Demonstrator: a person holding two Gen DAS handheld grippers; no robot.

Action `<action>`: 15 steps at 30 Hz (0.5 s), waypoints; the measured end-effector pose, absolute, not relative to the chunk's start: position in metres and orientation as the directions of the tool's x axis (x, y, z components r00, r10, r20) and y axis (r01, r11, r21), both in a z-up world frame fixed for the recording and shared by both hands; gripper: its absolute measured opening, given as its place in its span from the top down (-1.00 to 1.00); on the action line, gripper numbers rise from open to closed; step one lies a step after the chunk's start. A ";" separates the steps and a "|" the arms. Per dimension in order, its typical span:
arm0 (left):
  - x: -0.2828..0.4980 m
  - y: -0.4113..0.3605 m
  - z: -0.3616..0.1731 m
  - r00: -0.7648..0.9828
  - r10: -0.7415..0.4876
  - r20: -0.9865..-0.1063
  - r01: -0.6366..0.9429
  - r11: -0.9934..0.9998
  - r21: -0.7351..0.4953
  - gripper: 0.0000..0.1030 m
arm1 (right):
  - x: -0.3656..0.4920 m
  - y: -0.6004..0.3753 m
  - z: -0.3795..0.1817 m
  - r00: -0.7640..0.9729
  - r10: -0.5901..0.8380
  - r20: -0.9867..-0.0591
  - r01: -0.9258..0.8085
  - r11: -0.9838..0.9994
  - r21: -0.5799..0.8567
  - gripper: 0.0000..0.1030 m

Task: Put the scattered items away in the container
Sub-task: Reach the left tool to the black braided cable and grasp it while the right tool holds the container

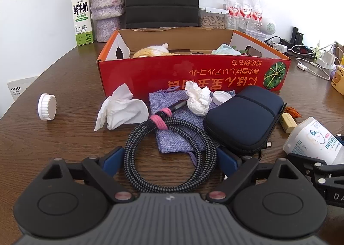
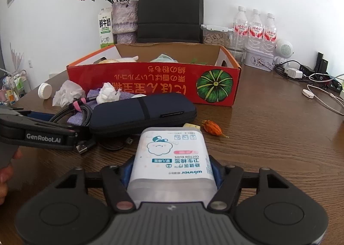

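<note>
A red cardboard box [image 1: 193,72] stands open at mid-table with several items inside; it also shows in the right wrist view [image 2: 150,81]. In front of it lie a coiled braided cable [image 1: 169,154], a purple pouch [image 1: 172,115], two crumpled tissues [image 1: 122,109] [image 1: 198,98], a white cap [image 1: 220,97], a dark blue case [image 1: 243,120] and a white lid [image 1: 47,106]. My left gripper [image 1: 169,158] is open, its jaws on either side of the cable coil. My right gripper [image 2: 172,171] is shut on a cotton bud box [image 2: 172,156], low over the table.
A yellow eraser [image 1: 289,122] and a dried orange flower [image 2: 211,129] lie right of the case. A milk carton [image 1: 82,19], vase [image 1: 106,8], black bag [image 2: 169,8], water bottles [image 2: 254,27] and chargers with cables [image 2: 311,77] line the back.
</note>
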State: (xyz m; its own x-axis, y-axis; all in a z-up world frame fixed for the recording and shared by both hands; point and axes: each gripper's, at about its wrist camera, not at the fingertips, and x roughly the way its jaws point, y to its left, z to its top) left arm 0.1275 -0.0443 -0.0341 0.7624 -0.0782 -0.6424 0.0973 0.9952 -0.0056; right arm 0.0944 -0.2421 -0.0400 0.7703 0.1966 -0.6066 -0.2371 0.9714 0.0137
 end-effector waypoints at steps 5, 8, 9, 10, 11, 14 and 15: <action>0.118 -0.042 -0.029 0.785 -0.079 -0.614 0.105 0.994 0.007 -0.76 | 0.090 -0.245 -0.038 0.783 0.190 -0.592 -0.216 0.976 0.028 -0.25; 0.113 -0.039 -0.025 0.794 -0.084 -0.602 0.108 0.994 0.003 -0.76 | 0.087 -0.245 -0.035 0.791 0.190 -0.581 -0.212 0.977 0.032 -0.25; 0.112 -0.038 -0.024 0.797 -0.086 -0.598 0.108 0.994 0.000 -0.76 | 0.086 -0.245 -0.033 0.794 0.192 -0.578 -0.213 0.977 0.032 -0.25; 0.110 -0.037 -0.022 0.800 -0.088 -0.594 0.108 0.994 -0.003 -0.76 | 0.085 -0.245 -0.032 0.797 0.191 -0.572 -0.212 0.977 0.031 -0.25; 0.108 -0.036 -0.020 0.804 -0.091 -0.588 0.108 0.994 -0.006 -0.76 | 0.083 -0.244 -0.030 0.802 0.191 -0.566 -0.211 0.977 0.031 -0.25; 0.103 -0.033 -0.013 0.816 -0.099 -0.569 0.108 0.994 -0.017 -0.76 | 0.081 -0.243 -0.024 0.815 0.187 -0.549 -0.210 0.978 0.023 -0.25; 0.102 -0.032 -0.010 0.821 -0.102 -0.561 0.109 0.994 -0.021 -0.76 | 0.080 -0.242 -0.022 0.819 0.188 -0.543 -0.211 0.977 0.020 -0.25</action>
State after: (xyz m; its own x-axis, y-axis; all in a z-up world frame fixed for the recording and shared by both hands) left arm 0.1015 -0.0322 -0.0105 0.8212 -0.1022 -0.5614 0.1093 0.9938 -0.0210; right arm 0.0796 -0.2419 -0.0219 0.8187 0.1877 -0.5426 -0.2109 0.9773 0.0199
